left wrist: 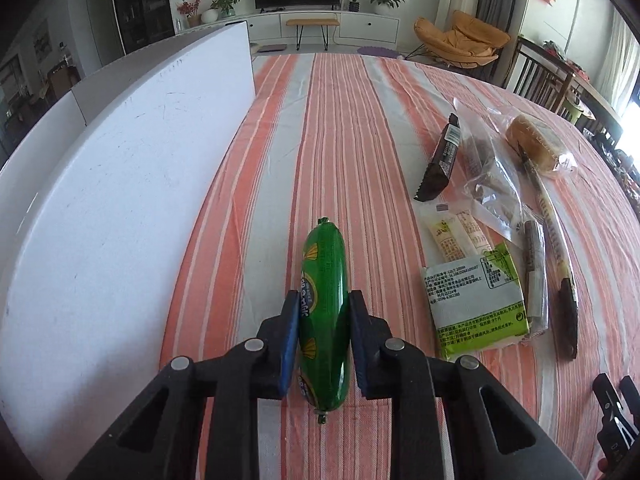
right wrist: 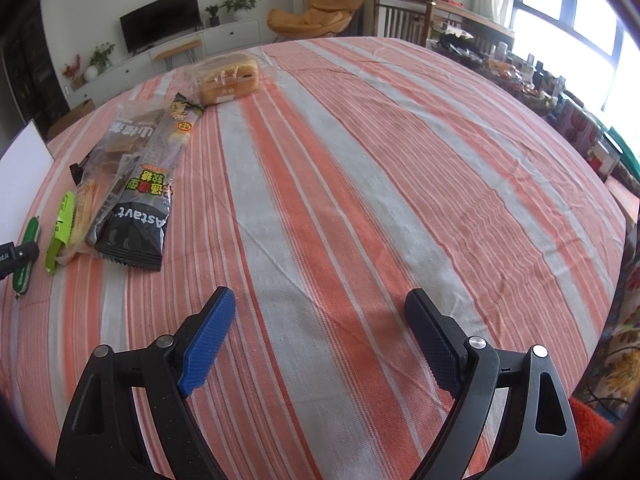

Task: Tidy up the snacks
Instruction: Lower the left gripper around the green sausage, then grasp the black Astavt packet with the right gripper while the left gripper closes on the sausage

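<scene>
Near the surface's left edge, left tongs [left wrist: 325, 320] pinch the sausage [left wrist: 324, 312] crosswise for lifting; right tongs [right wrist: 320, 336] hang open, empty.

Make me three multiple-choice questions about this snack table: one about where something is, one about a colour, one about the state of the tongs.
1. Where does the white board stand relative to the green sausage?
A. On its left
B. On its right
C. Flat beneath it

2. What colours are the stripes of the tablecloth?
A. Blue and yellow
B. Orange and grey-white
C. Black and green

3. How are the right tongs?
A. Shut on the bread
B. Shut on a black packet
C. Open, with nothing between them

Answers:
1. A, the left wrist view shows the board rising left of the sausage held by the left tongs.
2. B, orange bands alternate with pale grey ones in both views.
3. C, the pads stand wide apart over bare cloth.
</scene>
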Action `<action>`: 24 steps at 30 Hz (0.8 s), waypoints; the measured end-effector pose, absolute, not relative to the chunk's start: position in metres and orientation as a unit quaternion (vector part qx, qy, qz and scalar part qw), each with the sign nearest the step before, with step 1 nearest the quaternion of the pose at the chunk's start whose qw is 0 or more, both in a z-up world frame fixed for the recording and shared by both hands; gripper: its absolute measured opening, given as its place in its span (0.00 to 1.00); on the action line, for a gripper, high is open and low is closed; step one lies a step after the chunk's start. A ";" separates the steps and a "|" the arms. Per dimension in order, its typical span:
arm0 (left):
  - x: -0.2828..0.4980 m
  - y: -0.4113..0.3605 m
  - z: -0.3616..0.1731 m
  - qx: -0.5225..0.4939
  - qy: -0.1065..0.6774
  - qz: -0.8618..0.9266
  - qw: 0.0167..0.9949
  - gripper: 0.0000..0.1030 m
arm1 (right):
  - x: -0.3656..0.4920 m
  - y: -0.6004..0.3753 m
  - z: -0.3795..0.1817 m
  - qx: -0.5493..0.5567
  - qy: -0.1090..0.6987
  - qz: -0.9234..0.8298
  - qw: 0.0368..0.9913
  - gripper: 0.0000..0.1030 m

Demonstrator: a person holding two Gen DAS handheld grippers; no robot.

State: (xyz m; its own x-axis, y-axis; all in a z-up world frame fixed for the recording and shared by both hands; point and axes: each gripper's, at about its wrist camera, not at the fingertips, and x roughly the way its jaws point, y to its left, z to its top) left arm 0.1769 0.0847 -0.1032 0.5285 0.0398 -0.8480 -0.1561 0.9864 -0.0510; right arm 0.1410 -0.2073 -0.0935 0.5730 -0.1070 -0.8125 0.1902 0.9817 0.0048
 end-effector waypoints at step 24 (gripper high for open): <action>0.116 0.051 -0.117 -0.001 0.456 0.001 0.890 0.98 | 0.143 -0.234 -0.077 0.229 0.402 0.058 0.885 0.86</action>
